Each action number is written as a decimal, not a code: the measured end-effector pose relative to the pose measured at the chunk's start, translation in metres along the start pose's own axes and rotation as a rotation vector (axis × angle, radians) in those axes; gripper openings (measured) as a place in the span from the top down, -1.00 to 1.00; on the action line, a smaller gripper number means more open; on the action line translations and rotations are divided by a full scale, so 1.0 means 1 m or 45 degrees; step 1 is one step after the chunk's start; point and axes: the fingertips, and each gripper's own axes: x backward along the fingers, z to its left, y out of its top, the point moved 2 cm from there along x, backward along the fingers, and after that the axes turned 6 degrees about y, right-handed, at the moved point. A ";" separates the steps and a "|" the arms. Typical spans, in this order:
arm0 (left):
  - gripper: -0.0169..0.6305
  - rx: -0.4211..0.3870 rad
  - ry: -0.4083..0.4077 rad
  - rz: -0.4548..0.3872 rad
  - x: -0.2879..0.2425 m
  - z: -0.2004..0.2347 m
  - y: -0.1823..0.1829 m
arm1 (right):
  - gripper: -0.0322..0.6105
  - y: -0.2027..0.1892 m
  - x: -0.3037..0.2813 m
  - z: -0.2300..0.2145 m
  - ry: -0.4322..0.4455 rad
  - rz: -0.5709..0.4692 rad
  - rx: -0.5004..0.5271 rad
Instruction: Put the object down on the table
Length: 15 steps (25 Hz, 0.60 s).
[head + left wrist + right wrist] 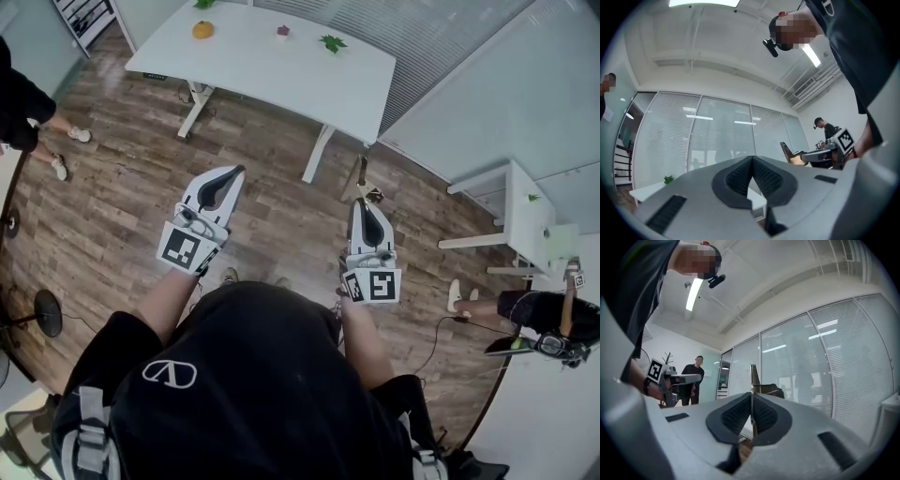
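My right gripper is shut on a thin, flat brown object that sticks out past its tips, over the wooden floor. In the right gripper view the object stands edge-on between the closed pads of the right gripper. The left gripper is shut with nothing in it, level with the right one; its pads meet at the tip. In the left gripper view the brown object shows at the right. The white table stands well ahead of both grippers.
On the table lie an orange fruit, a small purple thing and a green leaf. A smaller white table stands at the right. One person is at the left, another at the right.
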 end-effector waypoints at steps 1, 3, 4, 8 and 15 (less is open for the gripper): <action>0.93 0.002 -0.003 0.001 -0.001 0.000 0.000 | 0.88 0.001 -0.001 0.000 0.004 -0.003 -0.004; 0.93 0.007 -0.007 0.001 -0.004 -0.001 0.000 | 0.88 0.002 -0.002 -0.001 0.021 -0.011 -0.013; 0.93 0.009 -0.008 -0.002 -0.007 -0.003 0.000 | 0.88 0.003 -0.002 -0.002 0.031 -0.016 -0.016; 0.93 -0.010 0.004 -0.014 -0.014 -0.016 0.000 | 0.88 0.003 0.001 -0.011 0.060 -0.039 -0.016; 0.93 -0.046 0.063 -0.009 -0.028 -0.042 -0.005 | 0.88 -0.001 0.007 -0.037 0.138 -0.068 -0.018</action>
